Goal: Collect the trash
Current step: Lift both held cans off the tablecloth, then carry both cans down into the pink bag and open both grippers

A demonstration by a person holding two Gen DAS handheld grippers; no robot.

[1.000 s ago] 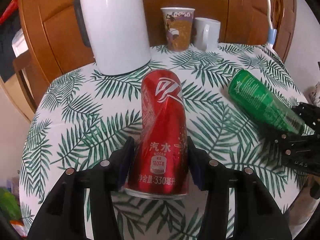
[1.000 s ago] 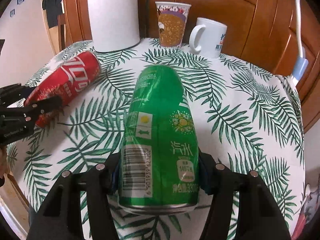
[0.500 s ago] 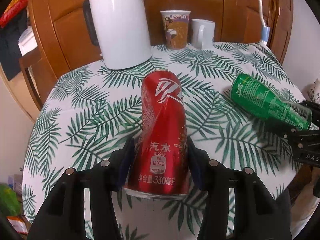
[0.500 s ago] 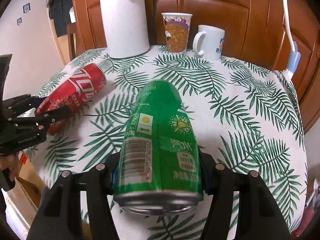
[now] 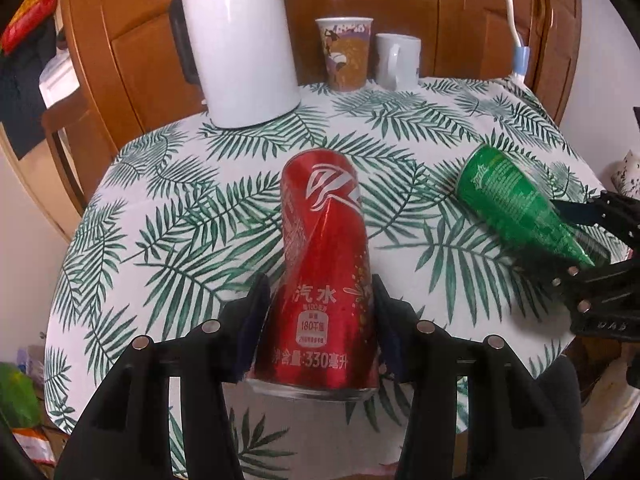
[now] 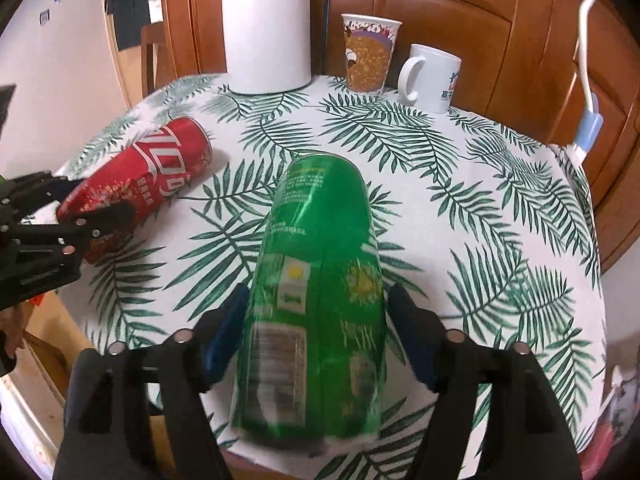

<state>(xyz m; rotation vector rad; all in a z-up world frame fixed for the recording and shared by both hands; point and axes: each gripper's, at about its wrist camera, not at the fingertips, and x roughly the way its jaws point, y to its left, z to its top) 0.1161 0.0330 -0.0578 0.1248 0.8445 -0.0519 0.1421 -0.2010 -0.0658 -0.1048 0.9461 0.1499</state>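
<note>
The left tongs (image 5: 318, 320) clamp a red aluminium soda can (image 5: 324, 276) between their pads. The right tongs (image 6: 316, 328) grip a green aluminium soda can (image 6: 320, 304), both above the round leaf-print worktop (image 5: 168, 216).

The red can (image 5: 326, 276) and the green can (image 6: 318, 300) are thin glossy metal, the red one creased with sheen along the dent. A smooth printed cloth covers the table (image 5: 180, 216), backed by varnished, shiny wood doors (image 6: 472, 28). The kettle (image 5: 240, 48) looks satin white, the paper cup (image 5: 346, 54) matt, the mug (image 6: 434, 76) glazed ceramic.
</note>
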